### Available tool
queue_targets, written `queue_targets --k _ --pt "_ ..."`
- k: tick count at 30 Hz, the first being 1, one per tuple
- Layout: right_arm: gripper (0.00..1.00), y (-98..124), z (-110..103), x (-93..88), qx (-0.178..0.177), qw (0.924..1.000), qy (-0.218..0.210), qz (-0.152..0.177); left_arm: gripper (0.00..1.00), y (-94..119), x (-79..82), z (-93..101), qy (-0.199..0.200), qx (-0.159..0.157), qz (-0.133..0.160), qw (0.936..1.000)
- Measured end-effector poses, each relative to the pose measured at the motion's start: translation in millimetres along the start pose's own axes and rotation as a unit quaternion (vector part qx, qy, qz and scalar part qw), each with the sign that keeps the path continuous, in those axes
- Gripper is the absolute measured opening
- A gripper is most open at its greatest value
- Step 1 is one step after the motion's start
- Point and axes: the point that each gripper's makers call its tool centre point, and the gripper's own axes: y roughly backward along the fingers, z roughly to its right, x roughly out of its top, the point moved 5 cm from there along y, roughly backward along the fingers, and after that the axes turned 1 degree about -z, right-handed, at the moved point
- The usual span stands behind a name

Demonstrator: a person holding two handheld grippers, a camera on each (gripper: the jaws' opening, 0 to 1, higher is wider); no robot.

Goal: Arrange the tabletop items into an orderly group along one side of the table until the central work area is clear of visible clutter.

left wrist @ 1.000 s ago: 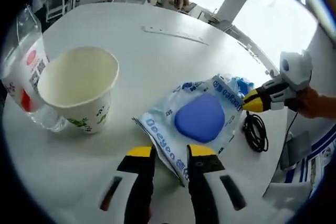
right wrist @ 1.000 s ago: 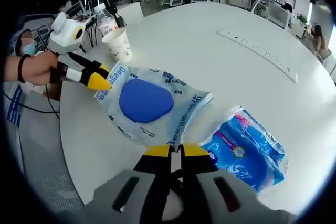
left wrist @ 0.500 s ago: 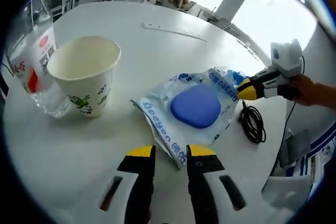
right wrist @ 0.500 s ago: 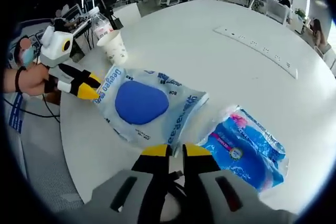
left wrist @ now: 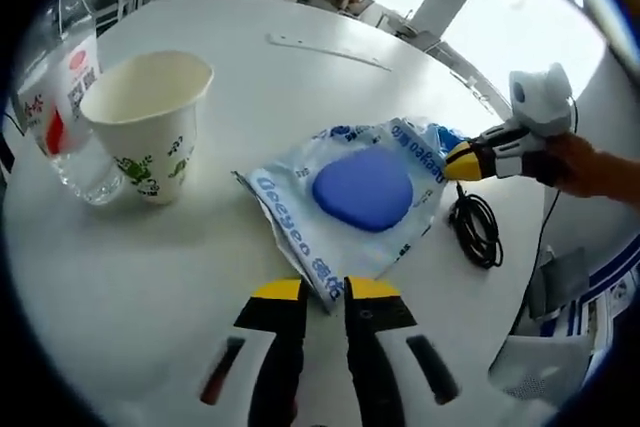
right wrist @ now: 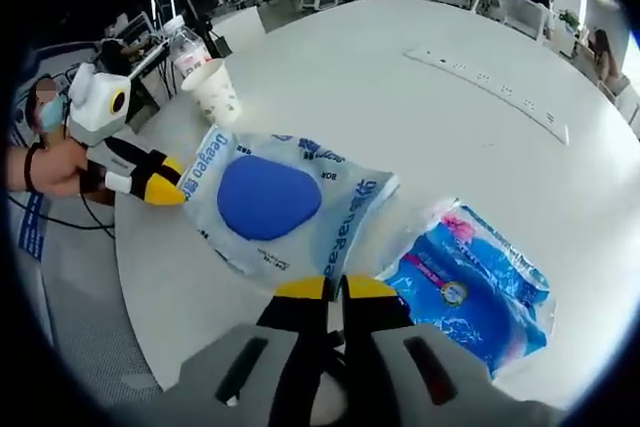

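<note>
A clear printed packet [left wrist: 350,202] [right wrist: 285,202] with a blue pad inside lies flat on the round white table [left wrist: 120,277] [right wrist: 350,67]. My left gripper [left wrist: 325,292] [right wrist: 165,187] is at one corner of the packet; its jaws stand a narrow gap apart with the corner between the tips. My right gripper [right wrist: 332,289] [left wrist: 455,160] is shut on the opposite edge of the packet. A white paper cup [left wrist: 150,117] [right wrist: 217,90] stands upright beside a clear water bottle [left wrist: 60,97] [right wrist: 187,45]. A blue tissue pack [right wrist: 470,282] [left wrist: 452,139] lies just past the packet.
A coiled black cable [left wrist: 478,237] lies near the table's edge, close to the right gripper. A flat white power strip [left wrist: 330,52] [right wrist: 490,92] runs across the far side. Office desks and chairs stand beyond the table.
My left gripper's jaws have narrowed around the packet's corner. Both views shifted slightly with the hands; packet, cup and bottle have kept their places on the table.
</note>
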Motion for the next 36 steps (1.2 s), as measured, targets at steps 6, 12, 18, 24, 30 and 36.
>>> queue_targets --k 6,12,18,24,30,36 --pt "0.01 0.8 -2.3 -0.1 0.0 1.0 -0.004 0.001 0.03 -2.1 2.9 -5.3 0.003 0.009 0.002 1.0" --pt "0.01 1.9 -5.3 -3.1 0.0 0.9999 -0.017 0.005 0.01 -3.8 11.1 -9.8 0.011 0.016 0.008 0.9998" --pt "0.01 3.7 -7.7 -6.1 0.0 0.9995 -0.03 0.008 0.01 -6.9 19.5 -15.8 0.027 0.017 0.02 0.9993" --pt "0.01 3.8 -10.7 -6.8 -0.005 0.9991 -0.042 0.011 0.0 -10.1 28.7 -20.3 0.049 0.02 0.038 0.9979" --pt "0.01 1.1 -12.1 -5.0 -0.008 0.998 -0.06 0.017 0.01 -11.1 36.2 -25.6 0.07 0.025 0.056 0.9957" --pt "0.01 0.3 -12.8 -3.6 -0.006 0.9965 -0.08 0.025 0.03 -10.8 35.6 -31.4 0.082 0.027 0.061 0.9944"
